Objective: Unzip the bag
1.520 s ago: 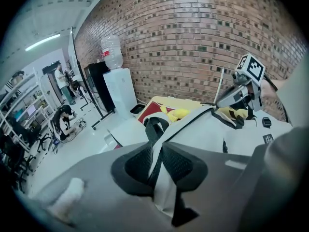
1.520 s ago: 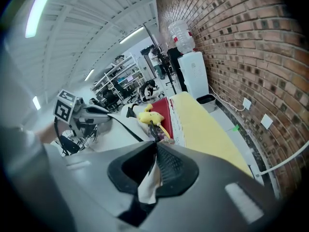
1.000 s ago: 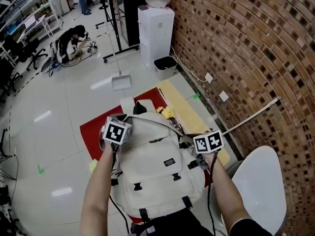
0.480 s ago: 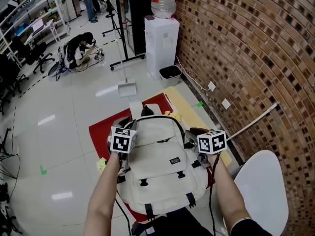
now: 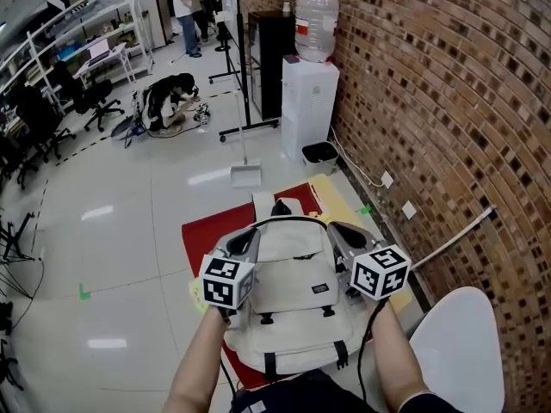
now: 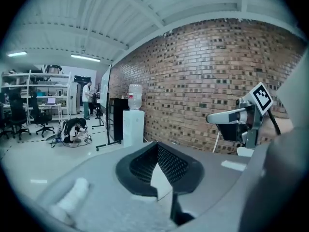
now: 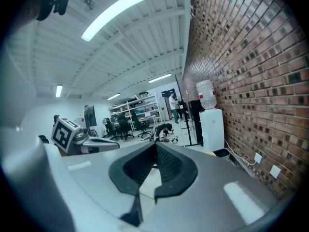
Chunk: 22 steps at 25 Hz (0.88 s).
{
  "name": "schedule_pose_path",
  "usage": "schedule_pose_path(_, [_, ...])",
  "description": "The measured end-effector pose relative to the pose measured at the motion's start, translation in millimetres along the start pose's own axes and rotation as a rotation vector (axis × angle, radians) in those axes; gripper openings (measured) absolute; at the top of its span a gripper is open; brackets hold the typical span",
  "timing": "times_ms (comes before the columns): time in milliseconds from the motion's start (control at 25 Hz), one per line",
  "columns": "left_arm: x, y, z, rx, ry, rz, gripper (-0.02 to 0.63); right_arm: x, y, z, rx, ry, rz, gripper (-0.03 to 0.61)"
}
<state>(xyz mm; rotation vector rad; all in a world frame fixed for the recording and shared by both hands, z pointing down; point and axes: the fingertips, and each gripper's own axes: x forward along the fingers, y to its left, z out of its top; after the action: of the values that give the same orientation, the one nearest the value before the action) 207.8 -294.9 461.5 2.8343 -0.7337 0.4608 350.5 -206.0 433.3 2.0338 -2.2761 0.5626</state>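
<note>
Low at frame centre sits the bag (image 5: 293, 304), likely soft and light, between your left tongs (image 5: 250, 236) and right tongs (image 5: 336, 229), both closed, empty: pin its top edge.

Bright, even light falls from ceiling tube lamps (image 7: 113, 14), one of them burnt out to plain white in the right gripper view. Left of the water dispenser (image 5: 310, 101), the glossy floor (image 5: 129, 256) carries pale reflected streaks, and shadows are soft. The head view bows strongly: the brick wall (image 5: 448, 101) right of the dispenser curves. Both gripper views are fisheye, bluish and black-cornered. The left gripper (image 6: 156, 145) and right gripper (image 7: 155, 145), near the lens, look soft, while the dispenser beyond is sharper.
</note>
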Motion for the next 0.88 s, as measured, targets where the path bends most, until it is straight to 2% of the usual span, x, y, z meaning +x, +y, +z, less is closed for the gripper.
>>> schedule_pose_path(200, [-32.0,-29.5,14.7,-0.002,-0.072,-0.029,0.003,-5.4,50.7,23.2,-0.081,-0.095,0.07,0.005])
schedule_pose_path(440, [-57.5,-53.3,41.2,0.0,-0.155,-0.046,0.003,-14.9,90.8,26.8,-0.147,-0.122,0.115,0.005])
schedule_pose_path(880, [-66.6,-62.7,44.8,0.022,-0.155,-0.039,0.003,-15.7,108.4,28.1,-0.15,-0.117,0.133,0.003])
